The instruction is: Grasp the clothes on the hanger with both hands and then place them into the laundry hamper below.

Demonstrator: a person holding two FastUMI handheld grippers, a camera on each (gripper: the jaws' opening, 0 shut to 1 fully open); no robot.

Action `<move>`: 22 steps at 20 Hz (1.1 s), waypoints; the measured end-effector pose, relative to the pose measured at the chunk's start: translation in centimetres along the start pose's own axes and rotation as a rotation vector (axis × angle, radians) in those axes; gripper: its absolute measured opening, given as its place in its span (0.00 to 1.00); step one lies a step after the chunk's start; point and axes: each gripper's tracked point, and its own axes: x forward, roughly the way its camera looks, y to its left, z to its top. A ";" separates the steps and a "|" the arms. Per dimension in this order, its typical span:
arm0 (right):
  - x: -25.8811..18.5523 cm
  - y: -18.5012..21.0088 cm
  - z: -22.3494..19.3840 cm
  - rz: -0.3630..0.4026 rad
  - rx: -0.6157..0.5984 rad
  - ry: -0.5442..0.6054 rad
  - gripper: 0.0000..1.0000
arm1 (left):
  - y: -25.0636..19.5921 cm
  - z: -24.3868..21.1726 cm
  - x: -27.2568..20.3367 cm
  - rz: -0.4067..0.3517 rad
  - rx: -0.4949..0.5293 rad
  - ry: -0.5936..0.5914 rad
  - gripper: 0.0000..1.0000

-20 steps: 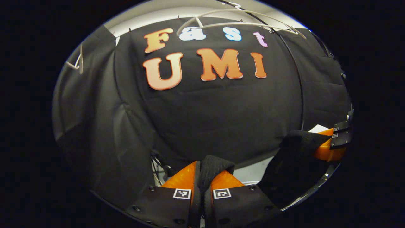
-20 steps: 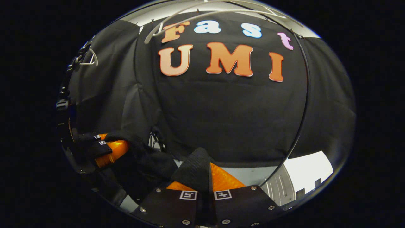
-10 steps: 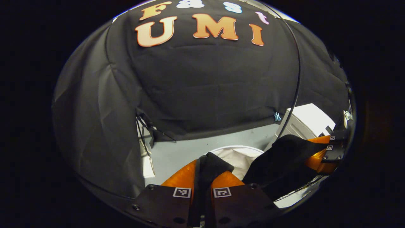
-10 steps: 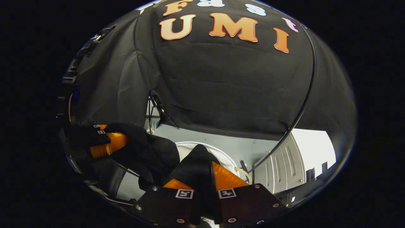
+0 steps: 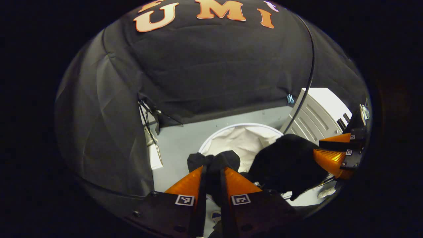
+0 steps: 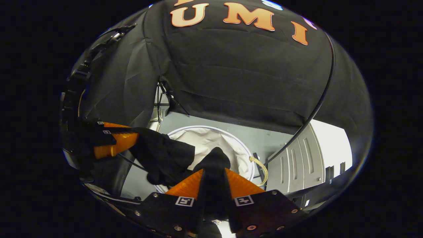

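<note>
Above the white laundry hamper [image 5: 243, 140] on the floor [image 5: 178, 142], the black garment [image 5: 284, 163] hangs bunched between both grippers, stretched side to side. The left gripper [image 5: 213, 173] and right gripper [image 6: 214, 173] each have jaws nearly closed, pinching its fabric.

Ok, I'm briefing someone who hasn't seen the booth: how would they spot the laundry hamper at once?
Start at the black cloth wall and look down to the pale grey floor at its foot. The laundry hamper stands there, below the dark garment held by both tools. It is the one round, white, open-topped thing, its fabric lining ringed by a thin rim, beside a ribbed grey panel.
</note>
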 end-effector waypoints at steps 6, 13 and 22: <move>-0.2 -0.1 -2.1 0.000 0.039 0.051 0.74 | 1.2 -2.5 0.3 0.035 0.045 0.045 0.89; -2.0 -0.8 -0.8 -0.010 0.077 0.019 0.92 | 1.6 -0.5 -2.3 0.042 0.012 -0.033 0.94; -9.3 -2.1 6.5 -0.040 0.102 -0.186 0.92 | 2.4 9.7 -10.1 0.048 -0.033 -0.316 0.95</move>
